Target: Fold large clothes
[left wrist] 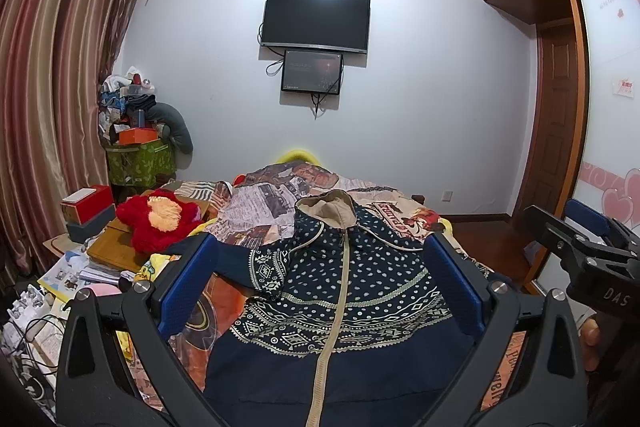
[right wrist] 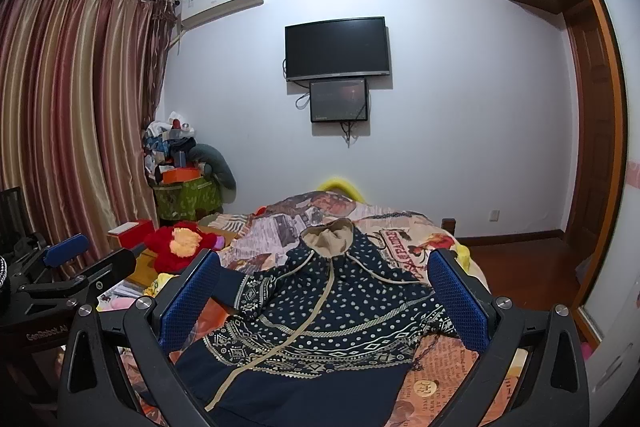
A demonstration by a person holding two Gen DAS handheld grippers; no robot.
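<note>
Both tongs, left (left wrist: pixel 320 279) and right (right wrist: pixel 324 287), we've got spread wide, gripping nothing, over the navy hoodie (left wrist: pixel 336 287) mid-bed (left wrist: pixel 404 215); bare floor (right wrist: pixel 520 263) off the bed's right edge.

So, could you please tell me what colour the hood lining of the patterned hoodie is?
Beige, on the navy dotted zip-up hoodie; the hood lining shows best in the left wrist view.

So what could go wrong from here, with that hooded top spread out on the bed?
Three things, probably. The navy hoodie lies on a rumpled printed bedspread, so an open gripper might pinch both layers together. The loose drawstring could snag on a finger. And one sleeve is already bunched near the red plush toy and clutter, so a fold there may come out crooked.
</note>
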